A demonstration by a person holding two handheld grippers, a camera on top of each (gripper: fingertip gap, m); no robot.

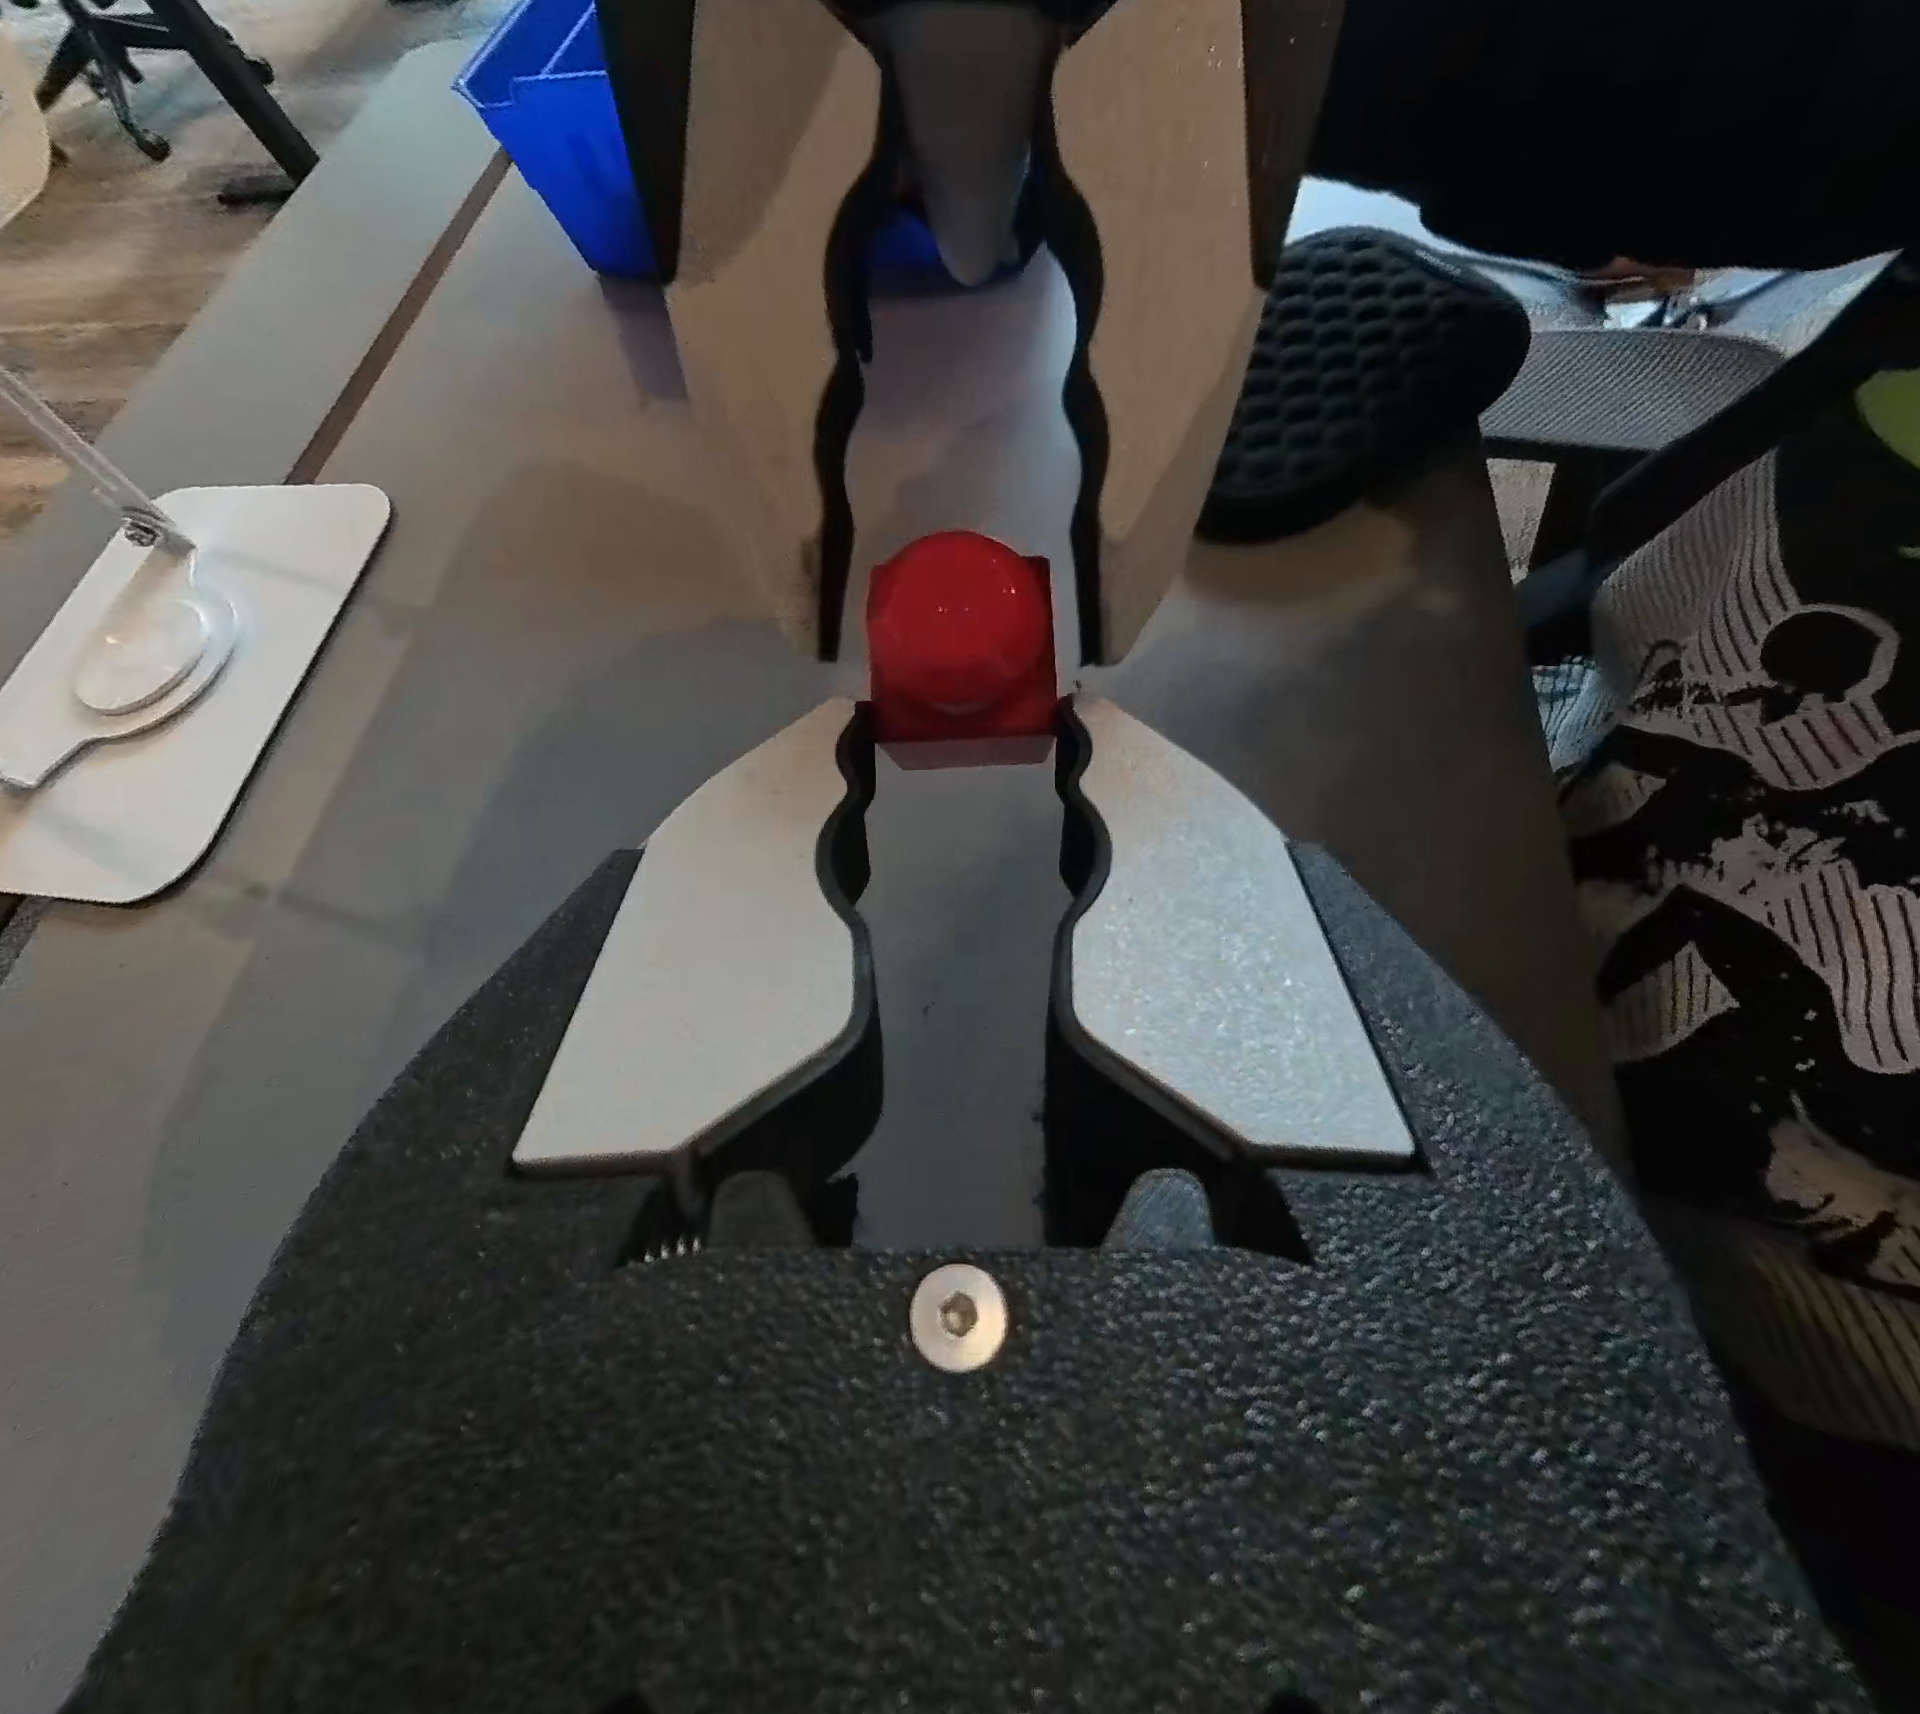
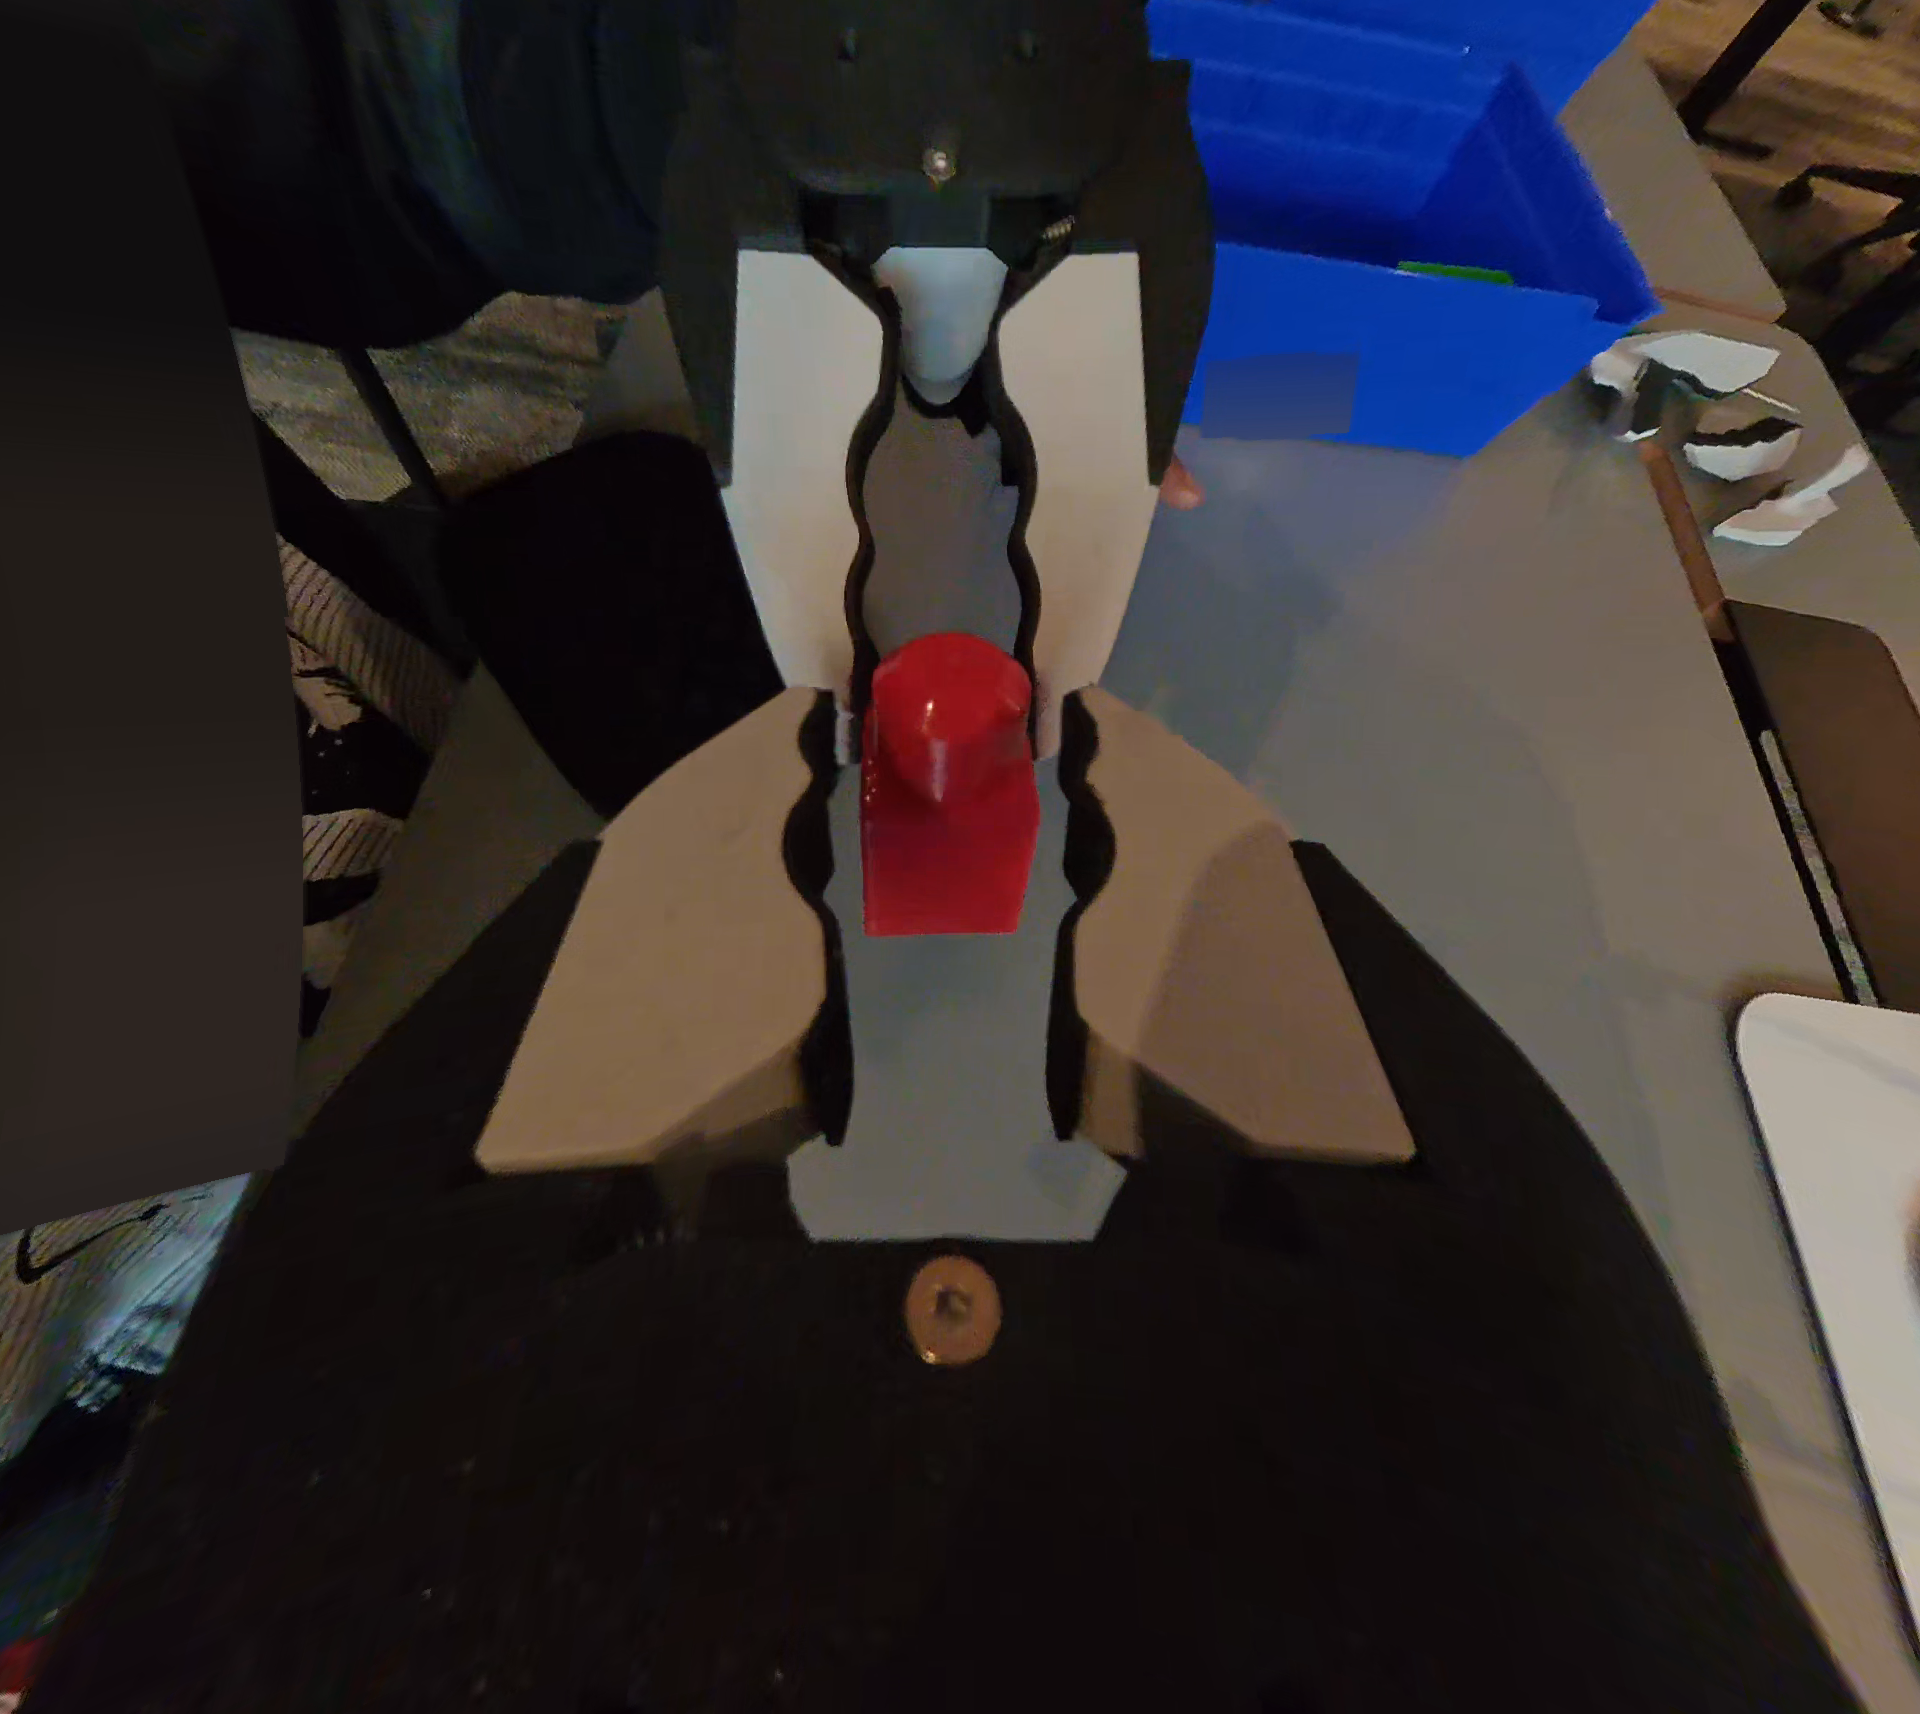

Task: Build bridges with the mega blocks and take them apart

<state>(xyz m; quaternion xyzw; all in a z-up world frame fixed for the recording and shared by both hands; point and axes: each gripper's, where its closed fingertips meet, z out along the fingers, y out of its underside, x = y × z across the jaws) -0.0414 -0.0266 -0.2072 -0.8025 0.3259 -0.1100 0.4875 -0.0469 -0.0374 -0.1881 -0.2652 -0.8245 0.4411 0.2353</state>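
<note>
Left gripper (image 1: 961, 708): fingertips flank the near lower part of the red block (image 1: 961, 656) in the left wrist view. The jaws stand about one block-width apart and appear to clamp the block's sides, though contact at the tips is not fully clear.

Right gripper (image 2: 951, 708): in the right wrist view its fingers sit either side of the red block (image 2: 940, 791) with a visible gap on both sides. The jaws are spread and do not grip.

Both grippers face each other tip to tip, with the block between them. In each view the opposite gripper shows beyond the block: the right gripper (image 1: 961, 625) in the left wrist view, the left gripper (image 2: 945, 677) in the right wrist view.

The block is a single red piece with one rounded stud, positioned over the grey worktop (image 1: 416, 729).

Blue bins (image 2: 1403, 210) stand on the worktop behind the grippers. A white stand base (image 1: 187, 688) lies on the worktop to the left in the left wrist view.
</note>
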